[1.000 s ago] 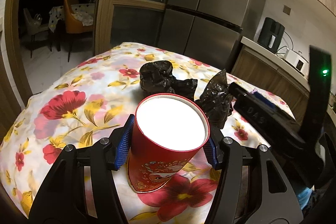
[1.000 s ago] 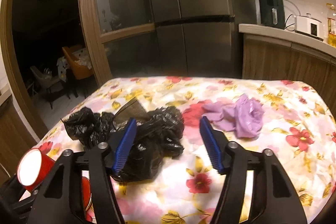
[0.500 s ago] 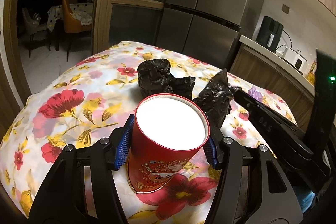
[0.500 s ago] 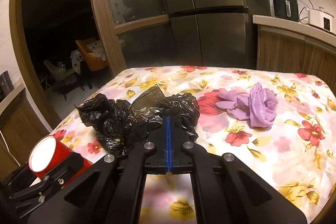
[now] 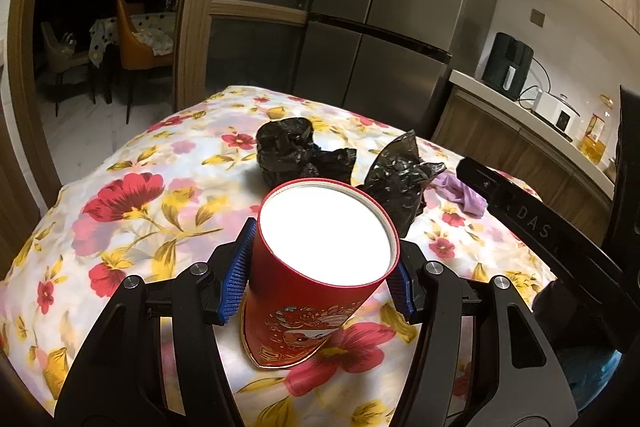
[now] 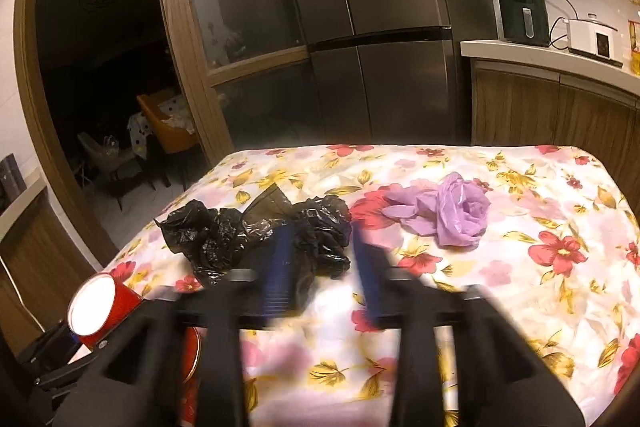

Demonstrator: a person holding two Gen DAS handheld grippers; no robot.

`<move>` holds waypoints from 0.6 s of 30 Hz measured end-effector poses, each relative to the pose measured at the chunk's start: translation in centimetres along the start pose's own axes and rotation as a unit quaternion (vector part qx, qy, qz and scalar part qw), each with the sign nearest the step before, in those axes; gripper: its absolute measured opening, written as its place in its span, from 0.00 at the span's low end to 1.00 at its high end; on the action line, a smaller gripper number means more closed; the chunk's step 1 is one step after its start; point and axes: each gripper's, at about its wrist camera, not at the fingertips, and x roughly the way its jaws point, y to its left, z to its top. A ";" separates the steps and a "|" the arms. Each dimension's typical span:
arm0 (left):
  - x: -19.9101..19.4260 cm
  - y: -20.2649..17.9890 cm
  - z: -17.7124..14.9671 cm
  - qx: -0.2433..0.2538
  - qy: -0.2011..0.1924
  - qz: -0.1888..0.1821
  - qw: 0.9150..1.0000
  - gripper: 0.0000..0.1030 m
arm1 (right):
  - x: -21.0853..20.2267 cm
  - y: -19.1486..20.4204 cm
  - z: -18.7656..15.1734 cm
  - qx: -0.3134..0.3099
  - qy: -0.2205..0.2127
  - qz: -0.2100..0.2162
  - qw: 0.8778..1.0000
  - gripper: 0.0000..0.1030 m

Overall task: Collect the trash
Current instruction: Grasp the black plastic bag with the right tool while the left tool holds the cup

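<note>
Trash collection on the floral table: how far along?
Nothing looks collected. The left gripper holds the red canister, its glaring opening unreadable. The right gripper, motion-blurred, fingers apart, is at the black bags. The purple bag lies untouched.

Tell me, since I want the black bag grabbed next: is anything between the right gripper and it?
Nothing visible. The right gripper is open with the crumpled black bag directly ahead, partly between its blurred fingers. The purple bag lies off to the right.
</note>
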 end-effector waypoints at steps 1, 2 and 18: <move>0.0 0.1 0.0 -0.001 0.000 0.002 1.000 0.56 | 0.2 0.0 0.0 0.001 0.002 0.005 1.000 0.51; -0.1 0.3 -0.1 -0.001 -0.001 0.004 1.000 0.56 | 0.5 0.2 -0.1 0.001 0.005 0.006 1.000 0.51; 0.8 1.3 0.2 -0.004 0.001 0.002 1.000 0.56 | 5.8 1.6 -0.9 -0.007 0.064 0.031 0.997 0.13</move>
